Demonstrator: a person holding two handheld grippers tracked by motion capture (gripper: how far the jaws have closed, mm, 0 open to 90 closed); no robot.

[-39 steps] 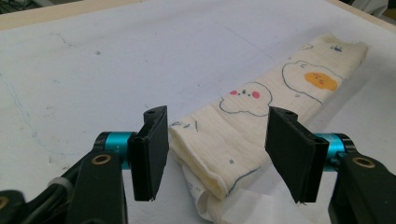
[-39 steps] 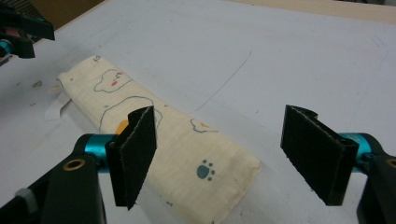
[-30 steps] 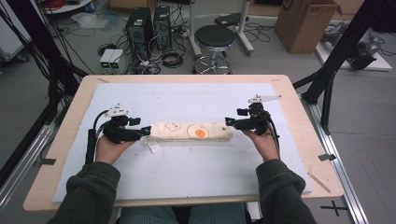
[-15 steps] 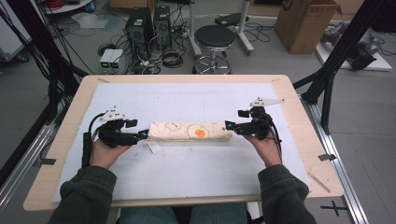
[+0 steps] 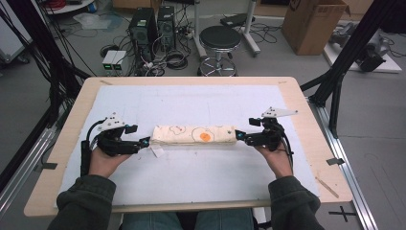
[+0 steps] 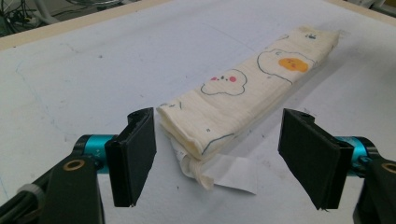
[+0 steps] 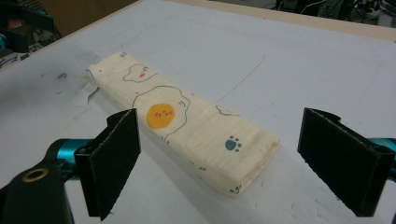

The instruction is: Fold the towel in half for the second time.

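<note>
Folded cloth [image 5: 194,134] lies flat mid-desk [image 5: 297,103], a paper tag sticking out at its left end. Left gripper [image 5: 143,143] and right gripper [image 5: 239,136] flank its ends, jaws just opened wide, nothing held. Release step; next likely withdraw or regrip

My bench is a wooden table [image 5: 306,103] with a pale blue-grey sheet [image 5: 201,172] covering most of the top, bare wood left as a border on all sides. On the sheet lies one folded cream cloth [image 5: 194,134], a long narrow bundle set crosswise near the middle, printed with a fried egg, a paw and little outlined animals; a white tag [image 6: 231,173] sticks out flat from its left end. Small dark tape strips [image 5: 333,161] sit on the table's side edges.
</note>
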